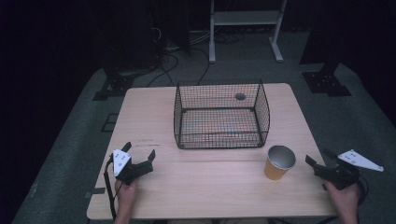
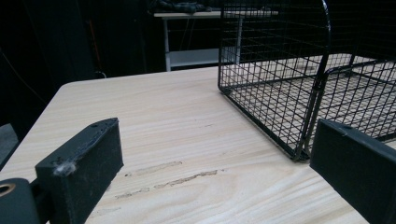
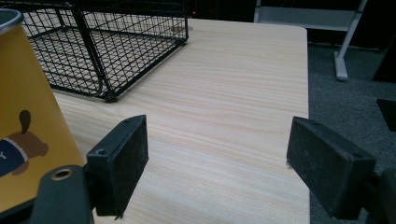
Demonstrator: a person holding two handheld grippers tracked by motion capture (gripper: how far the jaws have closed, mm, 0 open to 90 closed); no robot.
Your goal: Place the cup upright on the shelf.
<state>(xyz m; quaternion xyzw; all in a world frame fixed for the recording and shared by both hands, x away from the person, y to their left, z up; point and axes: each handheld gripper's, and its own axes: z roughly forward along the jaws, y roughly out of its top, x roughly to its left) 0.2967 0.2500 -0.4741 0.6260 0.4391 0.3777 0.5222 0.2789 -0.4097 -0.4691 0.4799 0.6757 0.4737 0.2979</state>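
The right gripper (image 1: 322, 164) has its jaws apart on nothing, and the yellow paper cup (image 1: 279, 162) stands upright just beside its left jaw. The left gripper (image 1: 139, 156) also gapes empty over the bench (image 1: 210, 186). The wire basket (image 1: 222, 116) sits beyond both.

black wire mesh basket (image 1: 221, 116) at centre-rear of my light wooden table (image 1: 210, 186) | orange paper cup (image 1: 279, 162) upright before basket's right corner | my left gripper (image 1: 139, 154) front-left | my right gripper (image 1: 316, 161) front-right, just beside cup
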